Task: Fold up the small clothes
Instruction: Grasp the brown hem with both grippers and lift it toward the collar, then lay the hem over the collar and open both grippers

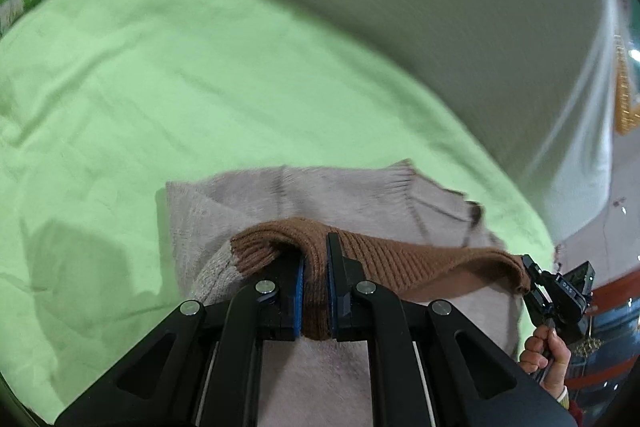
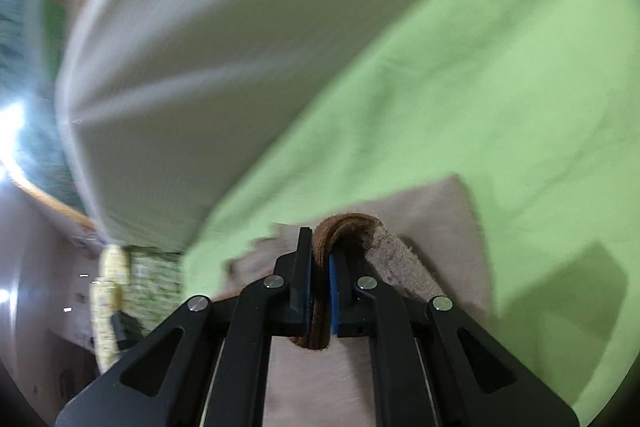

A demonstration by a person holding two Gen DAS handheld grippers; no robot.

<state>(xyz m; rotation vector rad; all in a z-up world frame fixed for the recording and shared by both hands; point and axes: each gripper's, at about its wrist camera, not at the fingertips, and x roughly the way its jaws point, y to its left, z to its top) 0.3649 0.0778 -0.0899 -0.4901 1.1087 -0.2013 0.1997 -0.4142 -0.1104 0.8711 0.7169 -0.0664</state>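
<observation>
Left wrist view: left gripper (image 1: 316, 263) and right gripper (image 1: 530, 277) each clamp the brown ribbed hem (image 1: 400, 259), stretched sideways above the beige knit sweater (image 1: 248, 195), probably folding forward.

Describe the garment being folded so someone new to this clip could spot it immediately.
Start at the light green sheet covering the bed. On its near part lies a small beige knit sweater. Its ribbed brown hem is pinched by both grippers; nothing else there is knitted.
</observation>
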